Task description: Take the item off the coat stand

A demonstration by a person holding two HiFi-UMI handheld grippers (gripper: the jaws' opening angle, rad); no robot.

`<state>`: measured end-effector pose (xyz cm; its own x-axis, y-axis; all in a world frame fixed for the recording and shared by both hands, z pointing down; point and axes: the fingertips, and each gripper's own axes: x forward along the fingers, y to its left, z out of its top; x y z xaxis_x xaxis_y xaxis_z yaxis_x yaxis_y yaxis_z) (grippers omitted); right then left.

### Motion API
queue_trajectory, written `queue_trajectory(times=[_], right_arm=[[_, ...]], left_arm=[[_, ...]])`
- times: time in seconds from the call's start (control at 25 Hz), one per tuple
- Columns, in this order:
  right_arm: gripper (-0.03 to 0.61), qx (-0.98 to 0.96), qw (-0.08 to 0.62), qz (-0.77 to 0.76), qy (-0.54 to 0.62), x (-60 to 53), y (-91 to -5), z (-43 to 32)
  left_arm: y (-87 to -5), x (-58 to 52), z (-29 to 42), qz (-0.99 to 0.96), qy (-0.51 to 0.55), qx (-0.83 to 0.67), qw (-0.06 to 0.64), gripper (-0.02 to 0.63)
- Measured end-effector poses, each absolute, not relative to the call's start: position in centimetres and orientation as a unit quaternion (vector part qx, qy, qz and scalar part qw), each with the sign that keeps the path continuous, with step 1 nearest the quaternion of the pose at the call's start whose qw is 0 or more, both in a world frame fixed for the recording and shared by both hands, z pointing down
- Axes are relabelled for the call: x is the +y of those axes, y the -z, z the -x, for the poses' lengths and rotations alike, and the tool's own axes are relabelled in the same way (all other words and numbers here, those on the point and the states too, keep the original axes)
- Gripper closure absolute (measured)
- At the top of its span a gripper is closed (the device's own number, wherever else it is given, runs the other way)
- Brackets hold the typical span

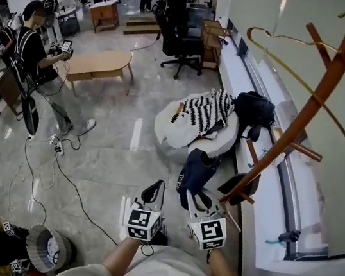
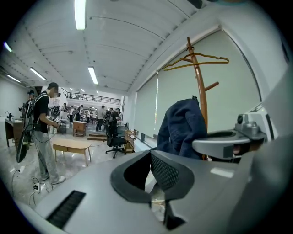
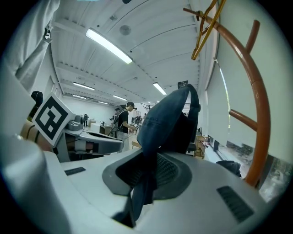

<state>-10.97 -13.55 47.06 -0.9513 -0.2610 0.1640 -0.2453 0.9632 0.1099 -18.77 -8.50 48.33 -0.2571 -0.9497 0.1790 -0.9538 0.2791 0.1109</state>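
The only print on the task's thing is a short run of white lettering [image 1: 181, 181] on the dark blue denim item [image 1: 196, 173], too small to read. The marker cubes [image 1: 144, 224] on your 2 grippers carry black-and-white square patterns, not words. A small sign high in the right gripper view is also unreadable.

Your right gripper [image 3: 151, 160] has its jaws pinched tight on a fold of the denim, and the rest of the item bulges up in front of it. Your left gripper [image 2: 149, 160] has its jaws drawn together to a thin slit with nothing between them; it sits just beside the right one.

The denim item hangs low, just beside the lower stem of the brown wooden coat stand [image 1: 323, 90]. You cannot tell whether it touches one of the short pegs there. Gold wire hangers [image 1: 285, 38] sit on the stand's top, well above the item.

To your right the white window ledge [image 1: 273, 202] runs close along the stand's foot, so that side is tight. To your left the tiled floor is wide, crossed only by black cables [image 1: 68, 182].

Straight ahead, near the item, lies a white beanbag [image 1: 180, 132] with a striped garment [image 1: 206, 107] and a black bag [image 1: 255, 108] on it. Farther off stand a black office chair [image 1: 181, 41], a low wooden table [image 1: 100, 64] and a person [image 1: 34, 47] in black. A basket [image 1: 48, 247] is at your lower left.
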Motion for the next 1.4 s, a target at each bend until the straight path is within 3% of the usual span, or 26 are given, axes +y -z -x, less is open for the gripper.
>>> queue_trajectory(times=[0.36, 0.84, 1.4], right_arm=[[0.538, -0.986, 0.081, -0.144, 0.017, -9.1, -48.1, 2.2], [0.54, -0.972, 0.068, -0.225, 0.002, -9.1, -48.1, -5.1], [0.541, -0.969, 0.069, -0.235, 0.026, -5.5, -45.4, 0.9]], left_arm=[[-49.0, -3.8, 10.1, -0.606, -0.033, -0.788, 0.104, 0.604], [-49.5, -3.6, 3.7, -0.668, -0.049, -0.736, 0.1, 0.604], [-46.1, 1.2, 12.4, -0.651, -0.029, -0.755, 0.075, 0.604]])
